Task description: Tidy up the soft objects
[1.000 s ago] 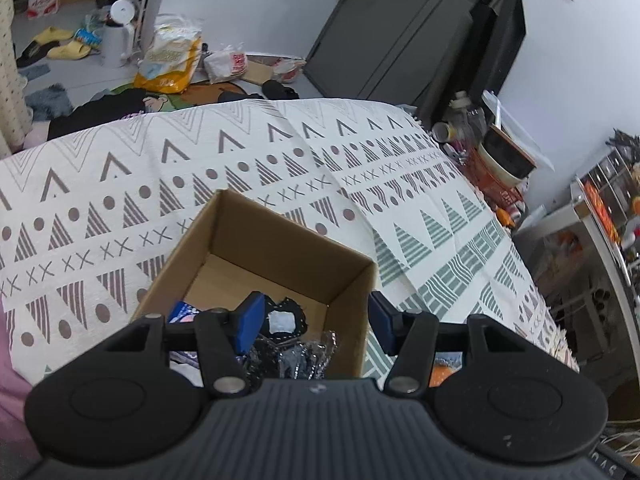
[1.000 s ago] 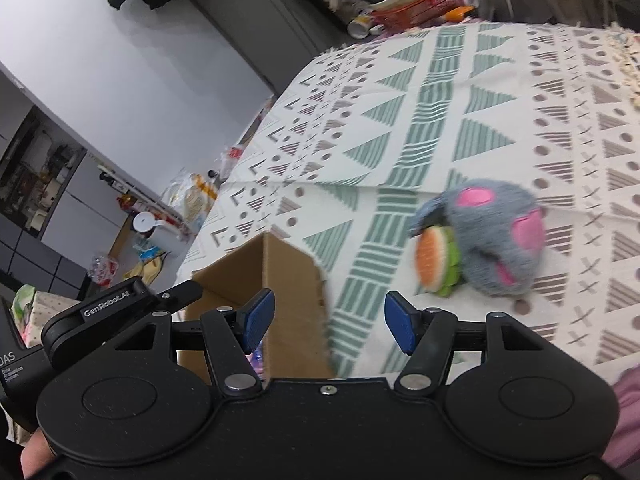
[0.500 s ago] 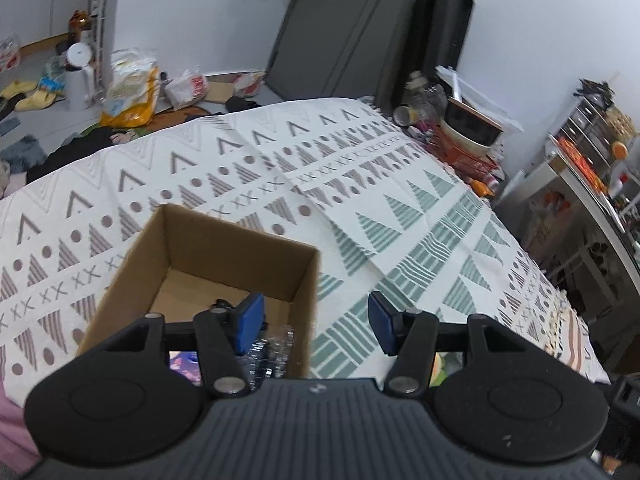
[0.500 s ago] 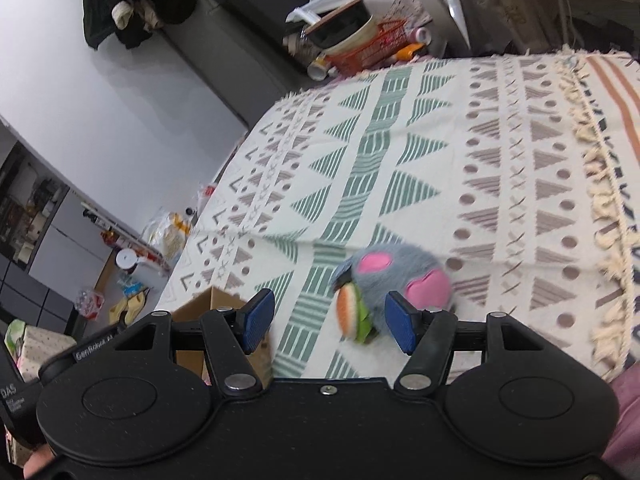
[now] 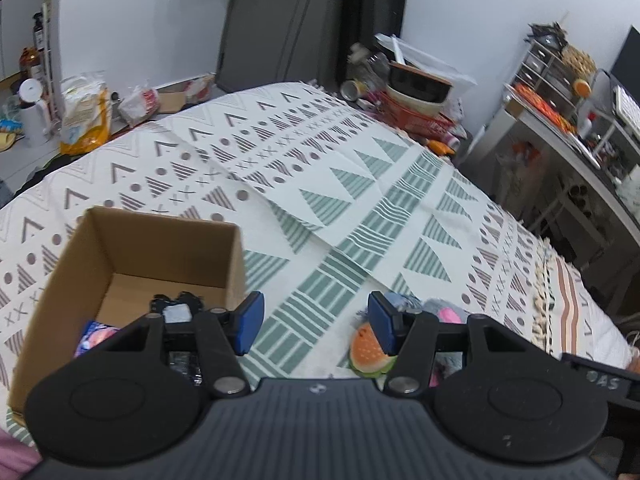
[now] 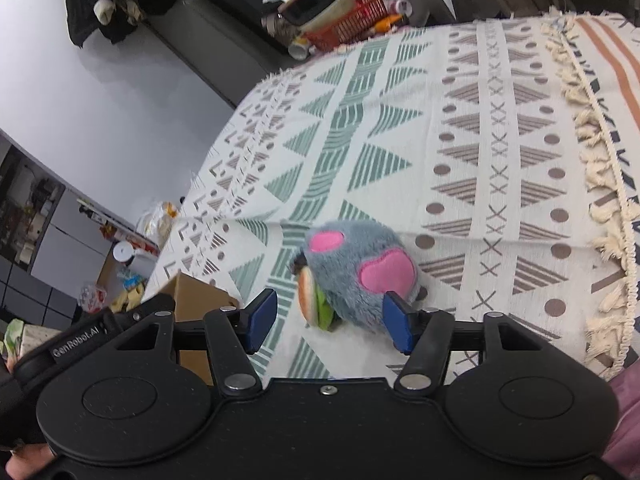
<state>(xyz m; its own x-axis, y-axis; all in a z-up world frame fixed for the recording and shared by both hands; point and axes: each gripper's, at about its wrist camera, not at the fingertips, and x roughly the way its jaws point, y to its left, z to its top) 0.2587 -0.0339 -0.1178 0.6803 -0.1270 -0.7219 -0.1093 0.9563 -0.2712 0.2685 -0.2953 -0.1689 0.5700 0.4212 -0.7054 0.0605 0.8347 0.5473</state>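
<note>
Your cardboard box (image 5: pixel 132 264) sits on the patterned bedspread (image 5: pixel 360 184) and already holds a few things: a black frilly item with a pale centre (image 5: pixel 176 306), a blue and pink packet (image 5: pixel 94 334) against the near wall, and something crinkly and dark just under your left tongs (image 5: pixel 312 322). So part of the sorting looks done.

What is left, as far as these views show, is the grey plush toy (image 6: pixel 356 268) with its pink patches. It lies on the bedspread to the right of the box, well clear of the box wall, with a small burger-shaped soft toy (image 6: pixel 314 304) pressed against the side that faces the box. Whether the burger is attached to the plush or merely lying against it, you cannot tell from here.

Both pairs of tongs are spread wide and carry nothing. Your right tongs (image 6: pixel 330 322) hang just short of the plush, with the toy and burger framed between the blue pads, one pad (image 6: pixel 396 326) level with the plush's far side from the box. Your left tongs hover past the right-hand wall of the box, over bare bedspread between box and plush.

By my reading, one pick and one drop into the box would finish the pieces visible on the bed; anything beyond the frame edges is unknown.
</note>
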